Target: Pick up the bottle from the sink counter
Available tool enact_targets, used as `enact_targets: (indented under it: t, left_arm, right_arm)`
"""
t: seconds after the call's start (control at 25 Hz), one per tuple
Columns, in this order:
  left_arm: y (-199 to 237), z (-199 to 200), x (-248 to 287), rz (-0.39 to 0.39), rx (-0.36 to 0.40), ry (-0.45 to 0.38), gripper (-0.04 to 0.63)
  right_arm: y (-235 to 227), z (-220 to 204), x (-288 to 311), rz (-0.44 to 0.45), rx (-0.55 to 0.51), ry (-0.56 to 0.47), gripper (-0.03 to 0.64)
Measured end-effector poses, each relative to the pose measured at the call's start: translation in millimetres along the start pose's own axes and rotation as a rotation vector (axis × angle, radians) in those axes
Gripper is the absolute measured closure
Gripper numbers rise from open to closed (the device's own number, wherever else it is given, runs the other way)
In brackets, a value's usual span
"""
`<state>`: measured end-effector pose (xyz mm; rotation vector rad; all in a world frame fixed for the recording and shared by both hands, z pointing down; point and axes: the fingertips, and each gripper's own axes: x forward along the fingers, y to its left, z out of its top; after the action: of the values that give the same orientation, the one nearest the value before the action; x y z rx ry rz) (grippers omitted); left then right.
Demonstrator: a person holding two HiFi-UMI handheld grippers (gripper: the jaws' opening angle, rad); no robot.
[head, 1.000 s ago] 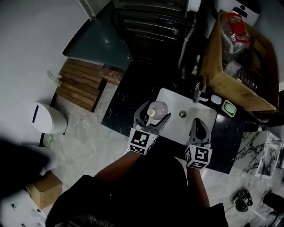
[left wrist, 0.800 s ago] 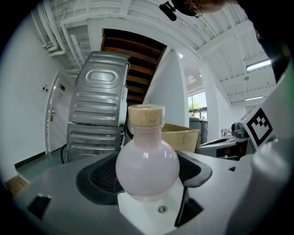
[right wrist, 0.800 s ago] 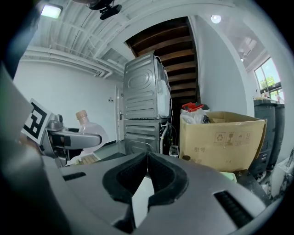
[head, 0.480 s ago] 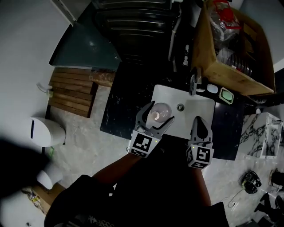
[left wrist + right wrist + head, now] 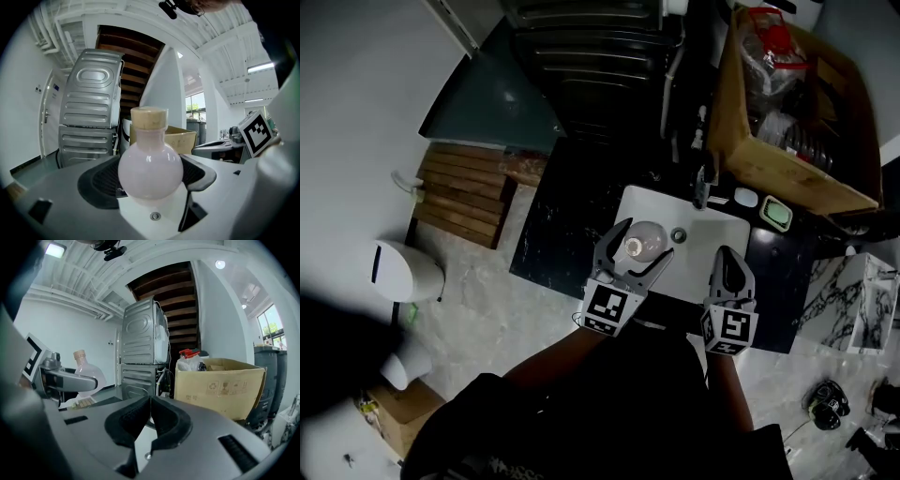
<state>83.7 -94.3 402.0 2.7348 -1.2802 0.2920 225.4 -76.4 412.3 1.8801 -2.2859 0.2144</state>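
The bottle (image 5: 643, 242) is a round, pale pink flask with a cork stopper. It sits between the jaws of my left gripper (image 5: 642, 246), over the left part of the white sink (image 5: 712, 246). In the left gripper view the bottle (image 5: 150, 168) stands upright, and the dark pads (image 5: 101, 185) press its belly from both sides. My right gripper (image 5: 728, 261) hovers over the sink's near right edge, shut and empty, with its pads meeting (image 5: 151, 401). The right gripper view shows the bottle (image 5: 87, 370) held at the left.
A faucet (image 5: 701, 187) stands at the back of the sink, with a green soap dish (image 5: 776, 214) to its right. A cardboard box (image 5: 797, 112) full of things sits behind. A washing machine (image 5: 581, 56) is at the back, and a wooden pallet (image 5: 459, 192) and white bin (image 5: 403, 270) are on the floor to the left.
The bottle has stayed in the left gripper throughout. Both grippers have drifted slightly right and nearer over the sink, and the head view has shifted.
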Motion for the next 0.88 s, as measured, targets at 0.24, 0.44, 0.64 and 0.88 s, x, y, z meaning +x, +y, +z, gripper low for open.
enact_targets:
  t: [0.24, 0.44, 0.64, 0.88]
  left_arm:
    - [-26.9, 7.0, 16.1, 0.069, -0.003, -0.003, 0.213]
    - [-43.7, 9.7, 29.1, 0.096, -0.015, -0.006, 0.213]
    - [-56.7, 13.2, 34.8, 0.099, -0.014, -0.018, 0.213]
    - [-58.7, 11.9, 35.1, 0.102, -0.004, -0.019, 0.213]
  right_arm:
    - [-33.2, 9.0, -8.8, 0.031, -0.014, -0.019, 0.578]
    - [-55.7, 11.1, -12.4, 0.053, -0.03, -0.026, 0.578]
    - [-67.3, 16.0, -17.8, 0.058, -0.022, -0.058, 0.578]
    - [-66.6, 14.0, -20.0, 0.053, -0.029, -0.057, 0.58]
